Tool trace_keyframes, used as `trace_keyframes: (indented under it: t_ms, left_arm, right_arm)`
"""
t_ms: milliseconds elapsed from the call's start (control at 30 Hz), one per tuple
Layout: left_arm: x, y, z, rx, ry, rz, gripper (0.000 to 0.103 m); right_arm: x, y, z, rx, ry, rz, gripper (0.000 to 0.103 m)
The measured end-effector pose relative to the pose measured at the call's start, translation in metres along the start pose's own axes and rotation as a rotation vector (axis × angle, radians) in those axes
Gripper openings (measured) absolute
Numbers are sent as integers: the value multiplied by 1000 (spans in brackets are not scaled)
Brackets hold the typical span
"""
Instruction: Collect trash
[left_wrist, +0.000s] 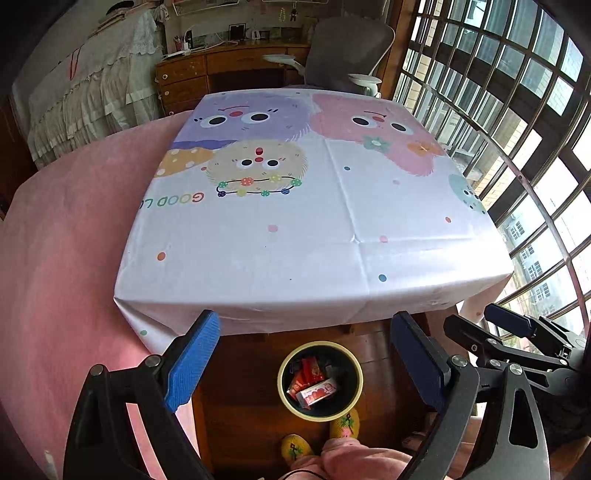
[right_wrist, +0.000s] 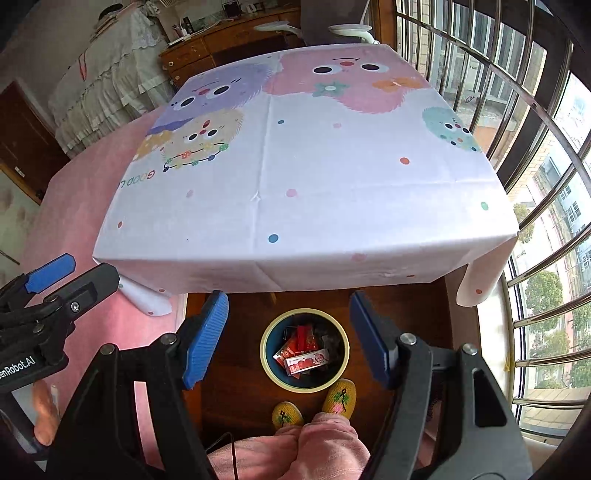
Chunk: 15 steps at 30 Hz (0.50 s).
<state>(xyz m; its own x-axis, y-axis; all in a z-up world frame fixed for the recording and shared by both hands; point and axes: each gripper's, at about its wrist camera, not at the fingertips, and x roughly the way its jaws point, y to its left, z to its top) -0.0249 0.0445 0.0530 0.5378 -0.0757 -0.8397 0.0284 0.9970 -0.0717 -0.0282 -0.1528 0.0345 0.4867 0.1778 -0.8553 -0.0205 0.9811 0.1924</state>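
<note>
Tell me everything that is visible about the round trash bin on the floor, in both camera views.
The trash bin is a small round container with a pale yellow-green rim and a dark inside. It stands upright and open on the dark wooden floor, just in front of the table edge. Inside lie red and white wrappers and a small red-and-white carton. A yellow slipper appears to touch its near rim. Neither gripper touches it; both hang open above.

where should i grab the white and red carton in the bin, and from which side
Judging by its pose, take the carton across its narrow width, coming straight down from above. It lies flat on top of the red wrappers, long sides exposed, and the bin wall blocks any sideways approach. Either open tool would do.
</note>
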Motion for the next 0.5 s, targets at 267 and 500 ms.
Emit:
trace_keyframes:
  t_ms: [267, 500]
  left_arm:
    - [-41, -3, 33, -33, -80, 37, 95]
    - [-57, -6, 28, -55, -108, 77, 95]
  right_arm:
    - [-55, 12, 34, -19, -94, 0, 71]
    - [-78, 22, 34, -57, -156, -32, 73]
